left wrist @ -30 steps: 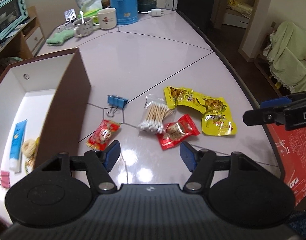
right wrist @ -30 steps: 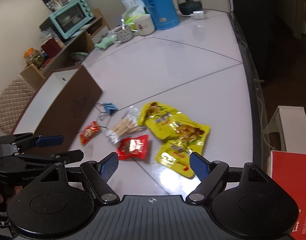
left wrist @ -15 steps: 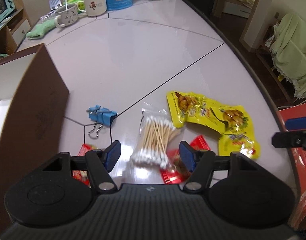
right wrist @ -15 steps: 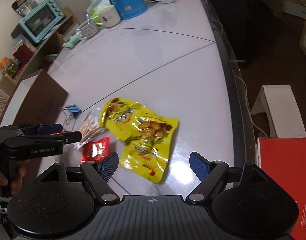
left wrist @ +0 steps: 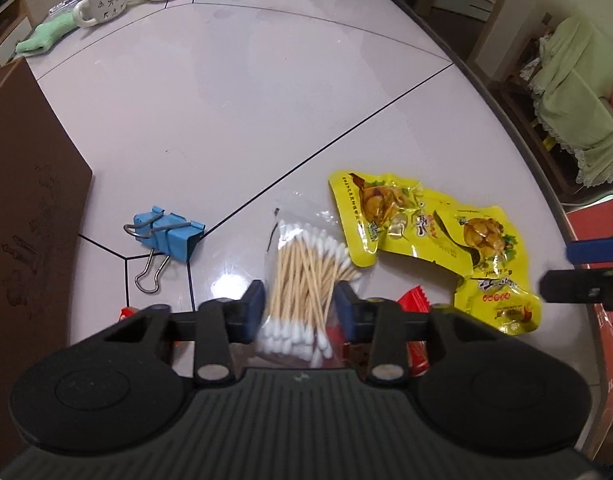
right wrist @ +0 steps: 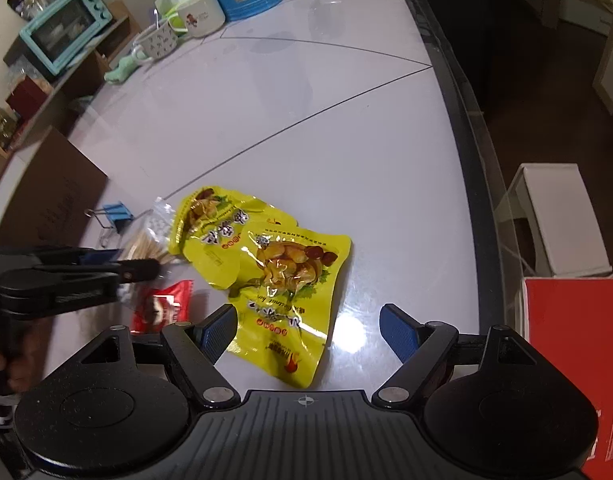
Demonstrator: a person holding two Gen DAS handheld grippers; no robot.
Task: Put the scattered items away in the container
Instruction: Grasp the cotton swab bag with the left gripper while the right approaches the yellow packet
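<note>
Brown container (left wrist: 30, 216) stands at table's (left wrist: 266, 92) left edge. Right gripper (right wrist: 308, 330) wide open, empty, over nearer yellow snack pouch (right wrist: 290, 300). Left gripper (left wrist: 299, 308) closing around cotton swab bag (left wrist: 306, 280) lying on table; pads at its sides, grip not confirmed. Blue binder clip (left wrist: 166, 232) lies just left.

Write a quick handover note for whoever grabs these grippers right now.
Left gripper: jaws closing around the cotton swabs, pack still on the table.
Right gripper: open, empty, over the yellow packets.
Done here: none of these is boxed yet.
Left: swabs, yellow packets, red packets and binder clip go into the brown box at left.
</note>
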